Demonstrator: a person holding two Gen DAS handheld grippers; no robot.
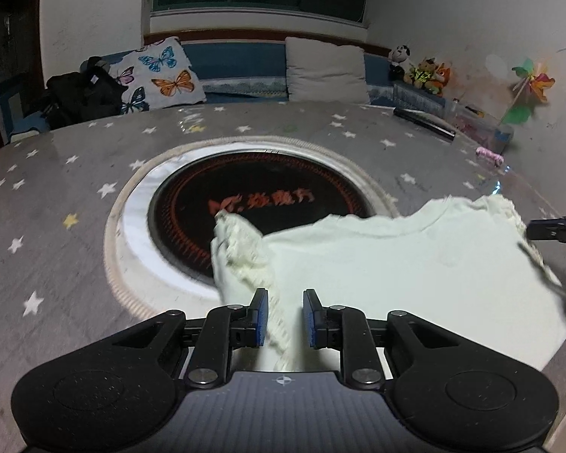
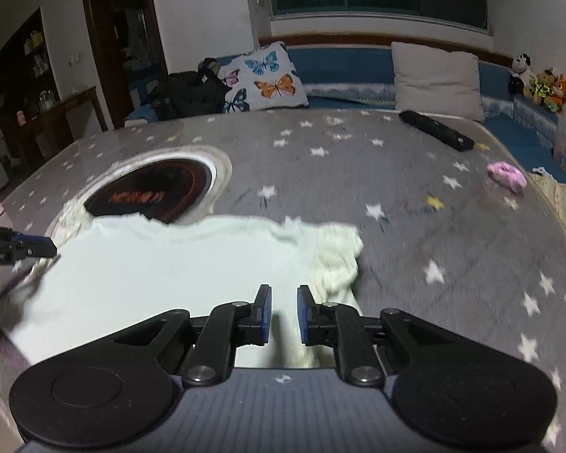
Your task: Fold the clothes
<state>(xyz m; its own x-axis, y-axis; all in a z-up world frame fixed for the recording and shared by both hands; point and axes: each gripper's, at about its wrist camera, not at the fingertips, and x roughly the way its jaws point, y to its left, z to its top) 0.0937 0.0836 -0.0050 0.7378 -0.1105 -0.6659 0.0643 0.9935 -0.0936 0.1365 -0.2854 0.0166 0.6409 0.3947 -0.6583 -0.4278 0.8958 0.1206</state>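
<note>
A pale mint-white top (image 1: pixel 377 264) with ruffled sleeves lies spread flat on the star-print tablecloth (image 1: pixel 56 226), neckline toward the far side. My left gripper (image 1: pixel 285 304) is open over the garment's left side, with the ruffled sleeve edge (image 1: pixel 245 249) lying between its blue pads. My right gripper (image 2: pixel 281 302) is open over the right side of the top (image 2: pixel 169 271), next to the right ruffled sleeve (image 2: pixel 336 260). The left gripper's tip shows at the left edge of the right wrist view (image 2: pixel 26 247). The right gripper's tip shows at the right edge of the left wrist view (image 1: pixel 554 228).
A round black hotplate (image 1: pixel 260 207) with a pale rim is set into the table, just beyond the top. A black remote (image 2: pixel 436 130) and a pink cloth (image 2: pixel 507 175) lie at the far right. A sofa with cushions (image 2: pixel 268 77) stands behind the table.
</note>
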